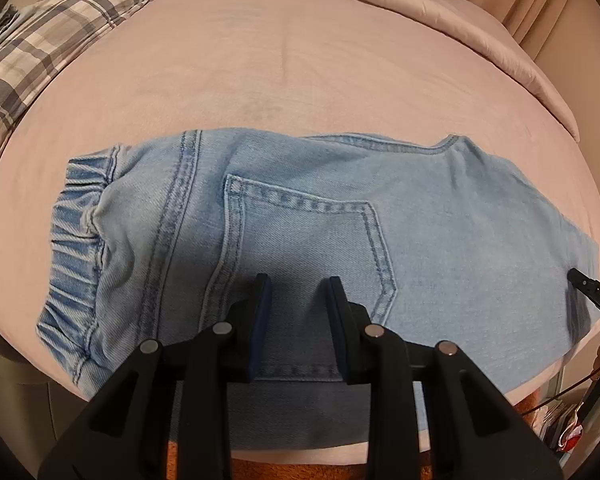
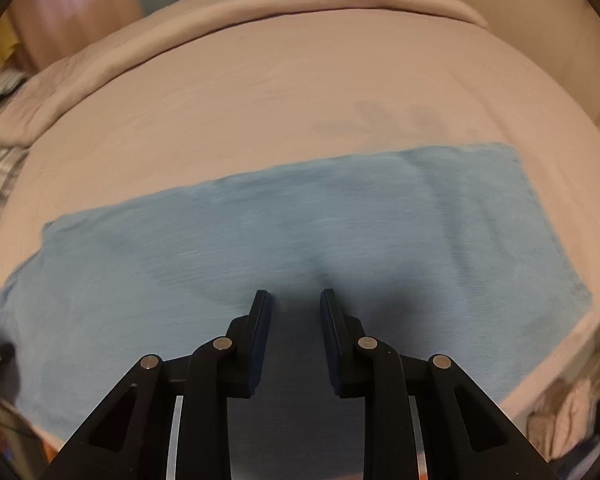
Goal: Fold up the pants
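Light blue denim pants (image 1: pixel 300 220) lie flat across the pink bed, elastic waistband (image 1: pixel 76 240) at the left, a back pocket (image 1: pixel 300 248) facing up. Their near edge hangs over the bed's front edge. My left gripper (image 1: pixel 298 284) is open just above the denim near the pocket's lower seam, nothing between its fingers. In the right wrist view the leg part of the pants (image 2: pixel 300 240) appears as a blurred blue rectangle. My right gripper (image 2: pixel 294 298) hovers open over its near part, holding nothing. The right gripper's tip (image 1: pixel 592 292) shows at the left view's right edge.
A pink sheet (image 1: pixel 300 60) covers the bed, with a rolled pink duvet (image 1: pixel 420 8) along the far side. A plaid pillow (image 1: pixel 48 36) lies at the far left. Clutter (image 1: pixel 568 424) sits on the floor below the bed's near right corner.
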Demonstrator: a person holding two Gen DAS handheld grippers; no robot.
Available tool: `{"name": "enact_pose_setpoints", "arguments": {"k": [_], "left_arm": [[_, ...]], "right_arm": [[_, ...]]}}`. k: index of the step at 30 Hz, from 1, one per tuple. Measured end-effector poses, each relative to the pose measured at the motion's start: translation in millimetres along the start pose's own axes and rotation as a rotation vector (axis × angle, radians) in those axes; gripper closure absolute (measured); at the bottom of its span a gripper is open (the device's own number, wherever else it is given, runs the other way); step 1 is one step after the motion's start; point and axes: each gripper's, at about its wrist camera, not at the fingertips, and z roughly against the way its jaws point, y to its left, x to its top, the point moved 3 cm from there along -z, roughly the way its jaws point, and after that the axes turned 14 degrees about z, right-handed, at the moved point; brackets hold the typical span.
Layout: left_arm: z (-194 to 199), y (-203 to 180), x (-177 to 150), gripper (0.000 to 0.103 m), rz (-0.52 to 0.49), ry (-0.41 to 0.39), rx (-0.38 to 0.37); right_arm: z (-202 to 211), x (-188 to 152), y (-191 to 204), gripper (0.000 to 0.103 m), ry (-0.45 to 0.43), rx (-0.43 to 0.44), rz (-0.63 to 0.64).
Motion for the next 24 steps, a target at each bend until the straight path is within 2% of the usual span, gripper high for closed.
{"name": "enact_pose_setpoints", "arguments": {"k": [2,6,10,14,15,18,24], "left_arm": [[0.0,1.3,0.5,0.075,0.006,0.003,-0.002],[0.3,2.1,2.1,0.075,0.021,0.009,-0.002],[0.5,3.7,3.8,0.074,0.046,0.016,-0.001],[1.7,4.9,3.1,0.074,0.075,0.018,-0.005],[2.4,4.8,2.2,0.073,0.078,0.017,-0.004],[3.9,4.2,-0.7,0.070,0.086,0.018,-0.012],[5.0,0.2,-1.8,0.060,0.096,0.040,-0.027]], "right_arm": [[0.4,-2.2,-10.8,0.080,0.000,-0.057,-0.010],[0.9,-3.8,-26.5,0.080,-0.011,-0.055,-0.057],[3.4,-10.5,-56.0,0.080,-0.013,-0.117,-0.085],[3.2,-14.4,-81.2,0.080,-0.022,-0.071,-0.160],[3.6,-14.0,-85.5,0.080,-0.020,-0.085,-0.168],[3.8,-14.9,-101.0,0.080,0.001,-0.214,-0.164],[3.2,-19.2,-135.4,0.080,-0.025,-0.152,-0.228]]}}
